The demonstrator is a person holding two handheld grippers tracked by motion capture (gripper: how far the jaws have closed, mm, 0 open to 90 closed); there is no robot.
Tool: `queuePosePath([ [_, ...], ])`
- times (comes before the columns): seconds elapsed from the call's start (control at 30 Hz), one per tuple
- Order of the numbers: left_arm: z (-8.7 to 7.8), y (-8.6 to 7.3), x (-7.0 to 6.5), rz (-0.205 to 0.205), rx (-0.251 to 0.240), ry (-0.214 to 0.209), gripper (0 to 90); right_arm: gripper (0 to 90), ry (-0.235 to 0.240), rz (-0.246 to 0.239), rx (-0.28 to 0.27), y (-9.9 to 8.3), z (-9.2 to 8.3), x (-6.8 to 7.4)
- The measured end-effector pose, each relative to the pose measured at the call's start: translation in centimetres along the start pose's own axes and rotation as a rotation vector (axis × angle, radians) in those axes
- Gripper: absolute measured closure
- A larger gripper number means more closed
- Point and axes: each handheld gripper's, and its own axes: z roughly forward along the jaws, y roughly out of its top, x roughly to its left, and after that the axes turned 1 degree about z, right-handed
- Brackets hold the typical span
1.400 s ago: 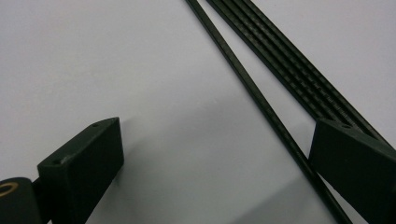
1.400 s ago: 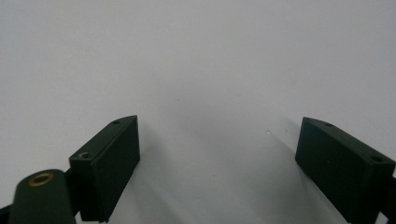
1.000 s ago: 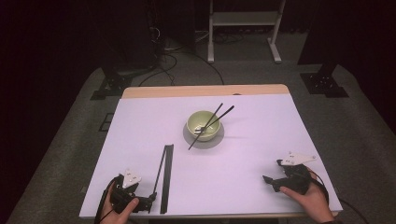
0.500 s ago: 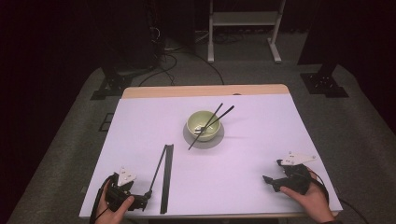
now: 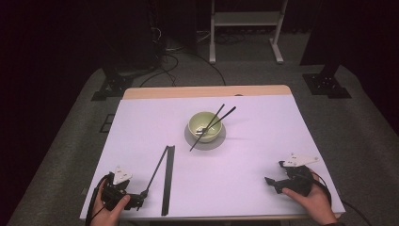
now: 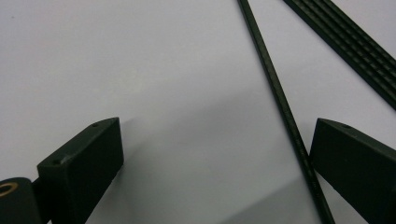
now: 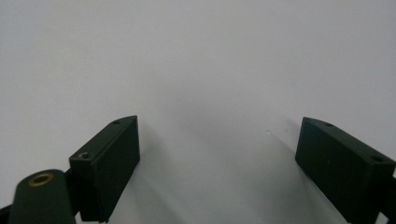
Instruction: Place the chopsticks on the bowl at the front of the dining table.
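A pale green bowl (image 5: 205,126) stands on a grey saucer (image 5: 205,141) at the table's middle, with two black chopsticks (image 5: 216,120) leaning in it. Near the front left lie a flat ribbed black strip (image 5: 167,181) (image 6: 355,46) and a thin black rod (image 5: 156,168) (image 6: 280,102). My left gripper (image 5: 140,198) (image 6: 215,140) is open, low over the table, and the rod's near end runs between its jaws, close to the right one. At the front right my right gripper (image 5: 274,181) (image 7: 219,135) is open over bare tabletop, nothing between its jaws.
The white table (image 5: 141,122) has a wooden strip along its far edge. Beyond it are cables (image 5: 164,61), a white stand (image 5: 244,21) and dark stand feet (image 5: 327,84) on the grey floor.
My left gripper has slid a little to the left along the front edge. The right gripper, the bowl and the chopsticks have stayed put.
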Motion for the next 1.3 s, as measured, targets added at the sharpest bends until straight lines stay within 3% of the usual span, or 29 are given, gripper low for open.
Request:
queuePosePath([
  [0.7,0.0,-0.2,2.5,-0.037,-0.006,0.033,2.0,12.2,0.001,0.000,0.000,0.0,0.0,0.0],
  [1.3,0.3,-0.3,4.6,-0.071,-0.017,0.027,2.0,12.2,0.001,0.000,0.001,0.0,0.0,0.0],
])
